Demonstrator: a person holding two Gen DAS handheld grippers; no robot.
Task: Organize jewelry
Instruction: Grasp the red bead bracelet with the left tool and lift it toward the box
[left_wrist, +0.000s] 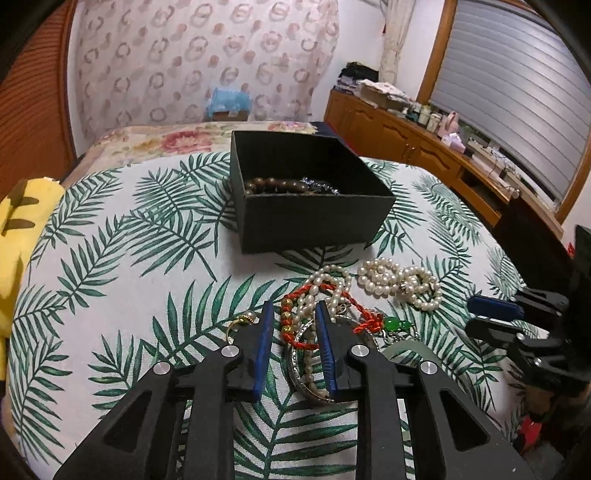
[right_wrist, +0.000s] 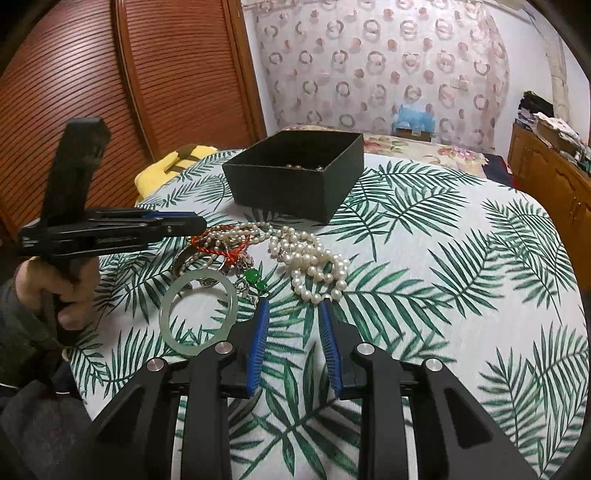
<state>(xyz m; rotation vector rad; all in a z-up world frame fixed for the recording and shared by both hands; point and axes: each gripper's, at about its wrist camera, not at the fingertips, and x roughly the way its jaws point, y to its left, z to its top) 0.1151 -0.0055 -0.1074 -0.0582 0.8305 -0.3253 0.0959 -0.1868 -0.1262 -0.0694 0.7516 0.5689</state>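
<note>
A tangle of jewelry lies on the leaf-print cloth (left_wrist: 147, 258) in front of a black open box (left_wrist: 314, 221) (right_wrist: 288, 192). Inside the box are a brown bead bracelet (left_wrist: 277, 184) and a dark sparkly piece (left_wrist: 321, 184). My left gripper (left_wrist: 293, 314) (right_wrist: 192, 225) stands low over the pile, open, astride a red cord bracelet (left_wrist: 286, 317), a thin pearl string and a silver bangle (left_wrist: 299, 365); no pad visibly presses. A white pearl necklace (left_wrist: 399, 280) (right_wrist: 314, 266) lies to the right. My right gripper (right_wrist: 293, 306) (left_wrist: 495, 317) is open and empty just short of it, beside a pale jade bangle (right_wrist: 199, 314) and a green pendant (right_wrist: 255, 277).
A gold ring with a pearl (left_wrist: 242, 321) lies left of the left finger. A yellow cloth (left_wrist: 22, 229) hangs at the table's left edge. A hand (right_wrist: 62, 291) holds the left gripper's handle. Louvred wooden doors (right_wrist: 110, 92) stand behind, a wooden cabinet (left_wrist: 406, 136) to the right.
</note>
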